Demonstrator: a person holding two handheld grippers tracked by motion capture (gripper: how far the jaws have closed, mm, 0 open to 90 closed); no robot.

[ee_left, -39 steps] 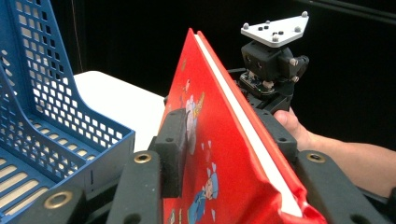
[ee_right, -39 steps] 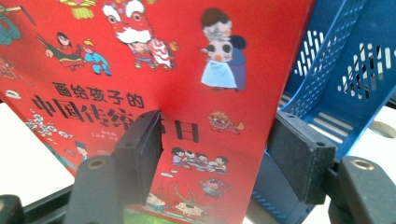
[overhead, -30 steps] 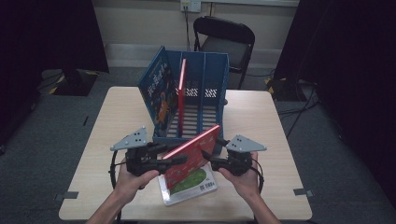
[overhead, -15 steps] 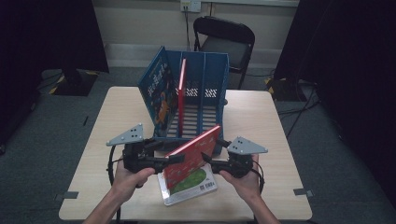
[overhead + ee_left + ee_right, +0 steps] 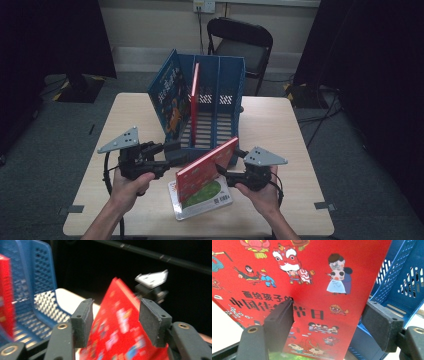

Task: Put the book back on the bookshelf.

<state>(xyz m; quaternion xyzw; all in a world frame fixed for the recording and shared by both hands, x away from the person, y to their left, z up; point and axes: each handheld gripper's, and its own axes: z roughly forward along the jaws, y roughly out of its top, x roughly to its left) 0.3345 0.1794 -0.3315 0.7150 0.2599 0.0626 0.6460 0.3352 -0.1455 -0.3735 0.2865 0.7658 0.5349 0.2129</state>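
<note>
Red book (image 5: 207, 167) tilted between both grippers, left gripper (image 5: 113, 322) jaws spread, right gripper (image 5: 328, 326) jaws seemingly spread too (partly hidden): could topple toward 6 o'clock onto the green book (image 5: 202, 197).

Both forearms come in from the near edge of the worktop (image 5: 300, 125), one hand on each tool. The left gripper (image 5: 167, 156) sits left of the worktop's middle, jaws parted and pointing right. The right gripper (image 5: 223, 171) sits just right of the middle, jaws wide apart and pointing left toward the other.
</note>
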